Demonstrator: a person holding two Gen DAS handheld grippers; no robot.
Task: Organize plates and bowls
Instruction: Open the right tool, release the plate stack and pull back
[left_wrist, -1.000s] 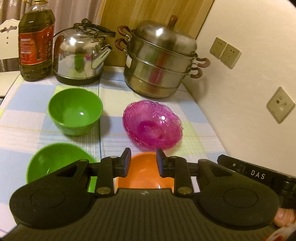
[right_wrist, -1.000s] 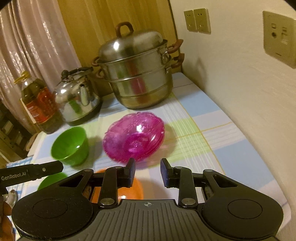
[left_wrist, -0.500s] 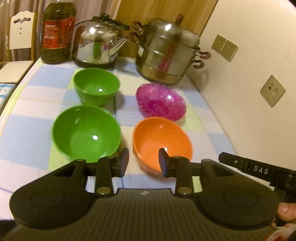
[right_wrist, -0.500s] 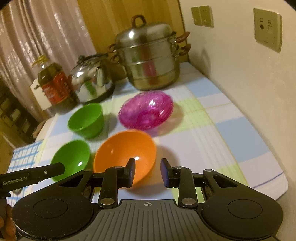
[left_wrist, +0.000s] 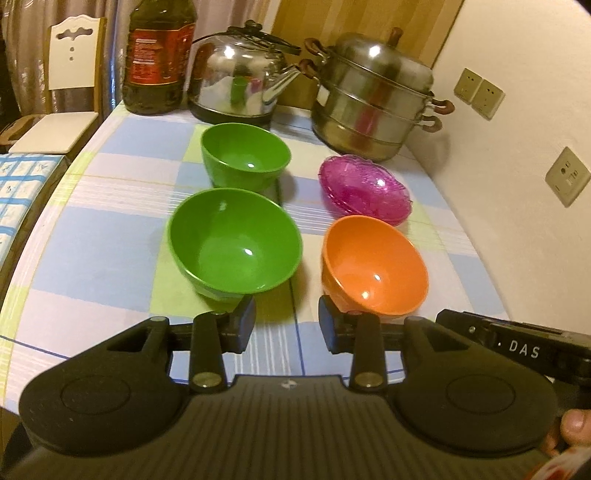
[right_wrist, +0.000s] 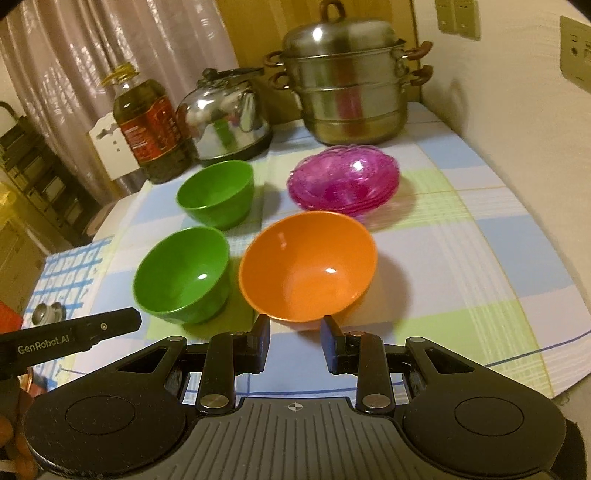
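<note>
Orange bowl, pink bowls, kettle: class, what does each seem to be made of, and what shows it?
Orange bowl: probably plastic, opaque, smooth, with small soft highlights.
Pink bowls: translucent patterned glass or clear plastic; cannot tell which.
Kettle: polished metal, likely stainless steel; it mirrors the bowls' colours.

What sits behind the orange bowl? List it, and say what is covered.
Directly behind the orange bowl sits the pink glass dish stack, then the steel steamer pot by the wall. The orange rim hides the stack's near lower edge; the pot's contents are covered by its lid.
</note>
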